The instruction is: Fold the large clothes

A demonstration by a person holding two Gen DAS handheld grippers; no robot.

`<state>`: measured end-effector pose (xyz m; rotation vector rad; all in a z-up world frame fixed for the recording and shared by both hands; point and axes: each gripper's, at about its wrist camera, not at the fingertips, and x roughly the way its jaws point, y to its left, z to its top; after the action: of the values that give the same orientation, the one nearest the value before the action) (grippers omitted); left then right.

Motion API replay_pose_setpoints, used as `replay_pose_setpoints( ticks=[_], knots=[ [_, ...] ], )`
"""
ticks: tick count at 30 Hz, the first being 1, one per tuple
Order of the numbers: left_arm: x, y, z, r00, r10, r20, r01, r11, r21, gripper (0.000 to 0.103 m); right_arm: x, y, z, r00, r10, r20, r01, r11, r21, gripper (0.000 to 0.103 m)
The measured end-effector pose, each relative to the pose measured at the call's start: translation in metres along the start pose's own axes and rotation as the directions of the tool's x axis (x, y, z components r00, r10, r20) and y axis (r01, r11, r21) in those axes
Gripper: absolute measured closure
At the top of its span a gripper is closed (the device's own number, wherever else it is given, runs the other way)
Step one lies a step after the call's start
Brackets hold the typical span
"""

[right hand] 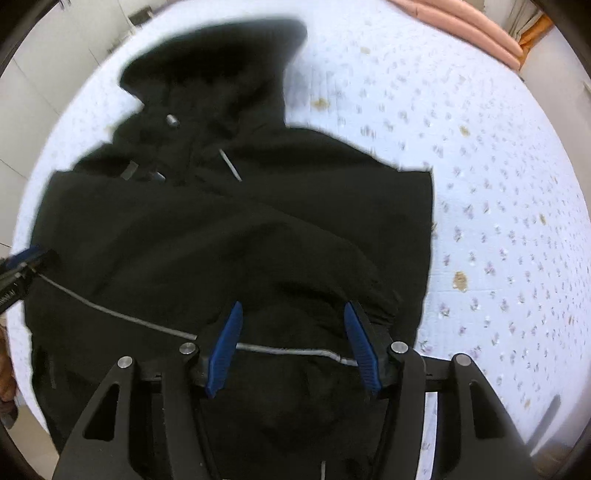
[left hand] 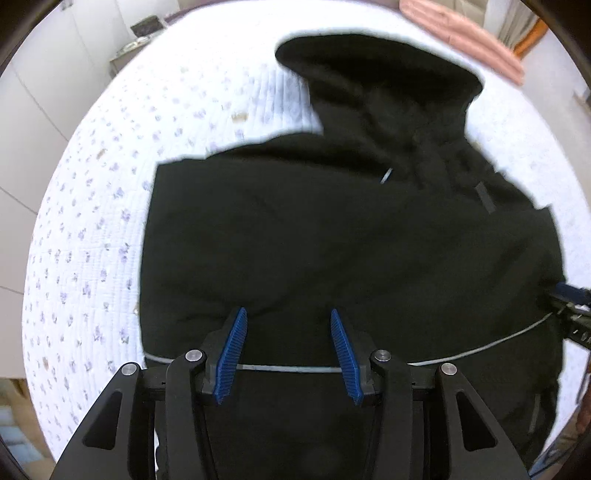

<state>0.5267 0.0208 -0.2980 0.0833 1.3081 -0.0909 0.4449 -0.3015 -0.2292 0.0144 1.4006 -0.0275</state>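
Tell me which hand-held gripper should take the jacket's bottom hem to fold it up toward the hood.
Probably both, but the left hand-held gripper looks better placed: its open jaws straddle the grey hem stripe on flat fabric of the black jacket. The right hand-held gripper is open over bunched cloth.

One black hooded jacket [left hand: 332,229] lies at centre; one floral bedspread [left hand: 92,221] shows at nine o'clock. One pink folded cloth [left hand: 461,33] sits at one o'clock. Two grippers: left gripper [left hand: 288,350], right gripper [right hand: 293,347].
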Motion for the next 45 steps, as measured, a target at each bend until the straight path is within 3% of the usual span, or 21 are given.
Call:
replay_pose_setpoints(
  ticks=[6, 10, 16, 18, 24, 29, 34, 39, 40, 42, 45],
  knots=[
    [0.004, -0.002, 0.008, 1.0, 0.009, -0.014, -0.009, 1.0, 0.004, 0.054, 0.01, 0.007, 0.0, 1.0, -0.006, -0.015, 0.005, 0.999, -0.044, 0.046],
    [-0.026, 0.002, 0.024, 0.997, -0.034, 0.062, 0.036, 0.999, -0.016, 0.054, -0.014, -0.003, 0.012, 0.997, 0.077, 0.0, -0.077, 0.997, -0.013, 0.046],
    [-0.051, 0.007, 0.099, 0.981, -0.035, 0.192, 0.035, 0.999, 0.003, 0.054, -0.057, -0.012, 0.078, 0.981, 0.11, 0.157, -0.112, 0.994, 0.005, 0.046],
    [-0.048, 0.006, 0.129, 0.975, -0.019, 0.22, 0.017, 1.0, 0.01, 0.054, -0.058, -0.013, 0.108, 0.978, 0.082, 0.194, -0.083, 0.997, -0.002, 0.046],
    [-0.01, 0.011, 0.203, 0.975, -0.022, 0.22, 0.022, 1.0, 0.004, 0.048, -0.046, -0.01, 0.185, 0.964, 0.085, 0.251, -0.087, 0.996, -0.004, 0.046],
    [0.02, 0.021, 0.232, 0.98, -0.045, 0.194, 0.048, 0.999, -0.011, 0.048, -0.015, -0.003, 0.232, 0.965, 0.114, 0.236, -0.121, 0.992, 0.019, 0.046],
    [0.057, 0.02, 0.253, 0.987, -0.058, 0.149, 0.062, 0.998, -0.018, 0.048, 0.016, 0.0, 0.251, 0.97, 0.114, 0.213, -0.119, 0.993, 0.012, 0.046],
    [0.071, 0.021, 0.256, 0.985, -0.047, 0.168, 0.057, 0.997, -0.05, 0.051, 0.045, 0.004, 0.262, 0.976, 0.105, 0.192, -0.107, 0.994, -0.002, 0.046],
    [0.069, 0.024, 0.256, 0.981, -0.044, 0.187, 0.058, 0.996, -0.069, 0.068, 0.049, 0.005, 0.264, 0.977, 0.093, 0.191, -0.093, 0.996, -0.005, 0.049],
    [0.061, 0.031, 0.256, 0.97, -0.1, 0.221, 0.125, 0.987, -0.098, 0.086, 0.052, 0.006, 0.265, 0.976, 0.086, 0.201, -0.084, 0.996, -0.02, 0.085],
    [0.039, 0.041, 0.247, 0.948, -0.138, 0.288, 0.185, 0.972, -0.143, 0.089, 0.042, -0.001, 0.257, 0.963, 0.098, 0.252, -0.098, 0.995, -0.015, 0.094]
  ],
)
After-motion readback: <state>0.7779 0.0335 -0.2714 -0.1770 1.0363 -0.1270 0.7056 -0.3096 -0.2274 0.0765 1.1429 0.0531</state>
